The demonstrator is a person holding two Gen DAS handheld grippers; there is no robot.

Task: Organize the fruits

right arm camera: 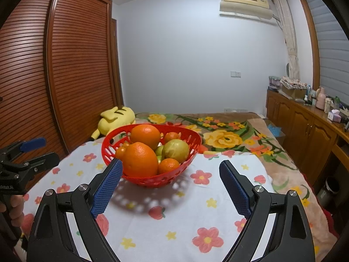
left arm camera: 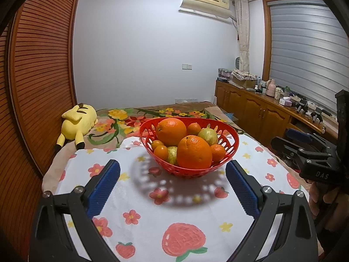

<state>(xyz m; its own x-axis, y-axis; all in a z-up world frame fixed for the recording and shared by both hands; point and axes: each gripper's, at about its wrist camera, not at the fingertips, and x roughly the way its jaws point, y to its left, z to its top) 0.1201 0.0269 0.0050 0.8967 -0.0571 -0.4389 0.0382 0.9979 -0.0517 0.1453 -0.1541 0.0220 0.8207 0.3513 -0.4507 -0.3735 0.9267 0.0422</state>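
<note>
On the bed, over a white cloth (left arm camera: 196, 214) printed with strawberries and flowers, stands the red perforated basket (left arm camera: 231, 144), and all the fruit I can see is already in it. I count two large oranges (left arm camera: 194, 152), several small mandarins (left arm camera: 217, 152) and at least two yellow-green fruits (left arm camera: 208, 135), possibly guavas; the kind is not certain. No fruit lies loose on the cloth in either view.

I hold the left tool (left arm camera: 172, 175) wide, with nothing between its blue pads, short of the basket and centred on it. The right tool (right arm camera: 169, 175) is likewise wide and empty, near the basket; its left pad overlaps the rim in its own view, but contact cannot be confirmed.

Judged step: either the collecting is complete or sorting out of the basket has not begun. If fruit is to be removed, the next move calls for one tool to advance over the near rim and close across the front orange, which sits highest and most exposed. Round skin may roll under the pads, so I would centre the grip. A yellow plush toy (left arm camera: 76, 124) lies well apart, beyond the cloth.
</note>
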